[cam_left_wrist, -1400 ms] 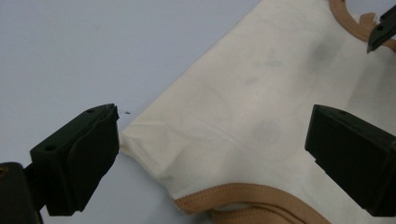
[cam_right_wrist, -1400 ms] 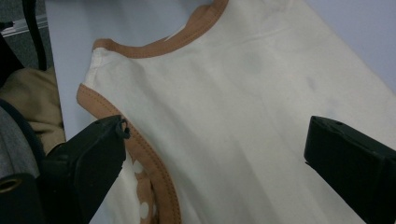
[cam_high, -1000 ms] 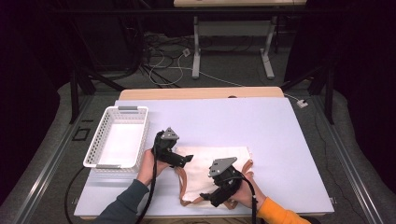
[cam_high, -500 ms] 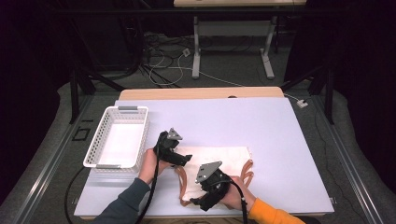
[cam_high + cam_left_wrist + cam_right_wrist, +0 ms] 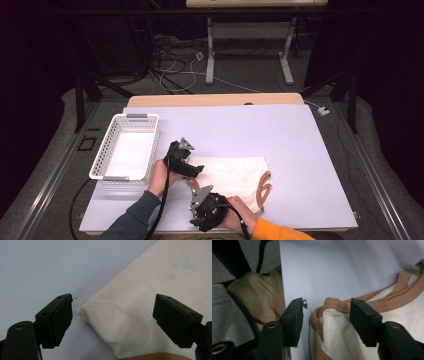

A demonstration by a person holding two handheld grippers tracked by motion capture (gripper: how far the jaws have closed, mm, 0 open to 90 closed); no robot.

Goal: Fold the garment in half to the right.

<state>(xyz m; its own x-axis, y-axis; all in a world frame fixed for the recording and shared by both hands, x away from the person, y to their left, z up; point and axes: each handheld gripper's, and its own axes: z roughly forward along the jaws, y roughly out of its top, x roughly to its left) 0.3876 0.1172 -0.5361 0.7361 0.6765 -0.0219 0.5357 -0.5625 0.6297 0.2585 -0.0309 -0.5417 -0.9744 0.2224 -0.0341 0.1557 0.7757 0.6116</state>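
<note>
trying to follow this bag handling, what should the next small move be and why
Probably finish closing the right gripper on the near corner of the cream tote bag. Its jaws have just been closing and now straddle that corner with its brown strap, but the pads do not press on it yet. The left gripper brackets the other corner, jaws apart, so that grip would likely follow.

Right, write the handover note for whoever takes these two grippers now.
Left gripper: open, jaws either side of a corner of the cream tote bag, not pressing on it.
Right gripper: jaws have just been closing around the bag's brown-trimmed edge; pads not yet on it.
Bag lies flat on the table, brown handles toward the right; white basket sits at the left, nothing in it.
Done: both grippers placed. Left: grip and, presumably, fold or lift.
</note>
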